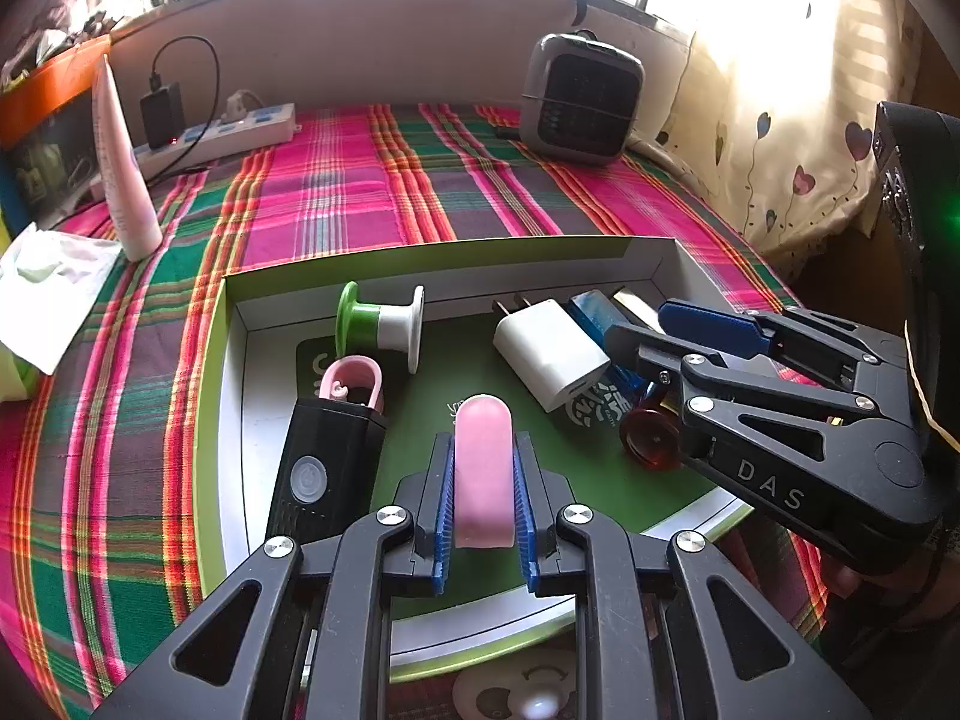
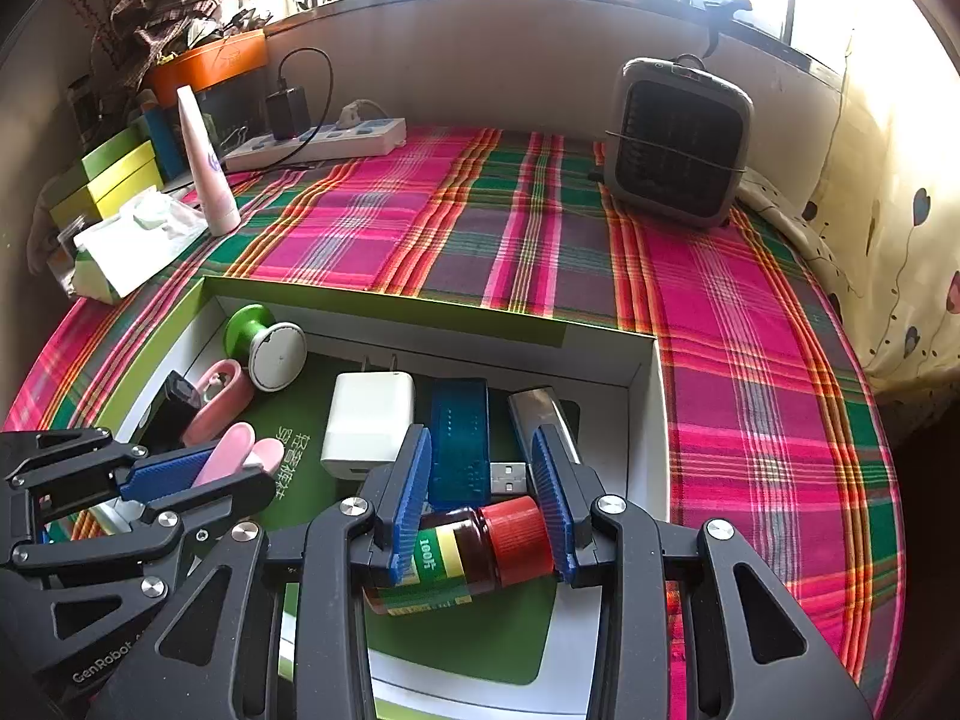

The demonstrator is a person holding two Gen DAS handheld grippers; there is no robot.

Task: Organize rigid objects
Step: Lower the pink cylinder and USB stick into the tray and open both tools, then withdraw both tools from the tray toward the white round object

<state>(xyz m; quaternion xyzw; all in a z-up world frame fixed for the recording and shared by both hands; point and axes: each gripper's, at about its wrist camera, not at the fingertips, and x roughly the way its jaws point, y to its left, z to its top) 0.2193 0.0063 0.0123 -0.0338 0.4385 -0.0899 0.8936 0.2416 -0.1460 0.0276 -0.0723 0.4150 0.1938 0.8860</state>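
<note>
My left gripper (image 1: 482, 444) is shut on a pink capsule-shaped piece (image 1: 483, 480), held over the green floor of an open white and green box (image 1: 420, 258). From the right wrist view the same left gripper (image 2: 240, 462) and the pink piece (image 2: 231, 450) show at the left. My right gripper (image 2: 480, 438) is shut on a small brown bottle (image 2: 474, 546) with a red cap, lying sideways between the blue pads over the box's front right part. In the left wrist view the right gripper (image 1: 639, 324) reaches in from the right, with the bottle's red cap (image 1: 651, 438) below it.
Inside the box lie a green and white spool (image 1: 384, 324), a white charger (image 1: 549, 354), a blue USB stick (image 2: 459, 444), a silver piece (image 2: 540, 408), a black device (image 1: 318, 468) and a pink clip (image 1: 354, 381). On the plaid cloth stand a heater (image 1: 579, 99), power strip (image 1: 216, 135), pink tube (image 1: 123, 168) and tissues (image 1: 48, 294).
</note>
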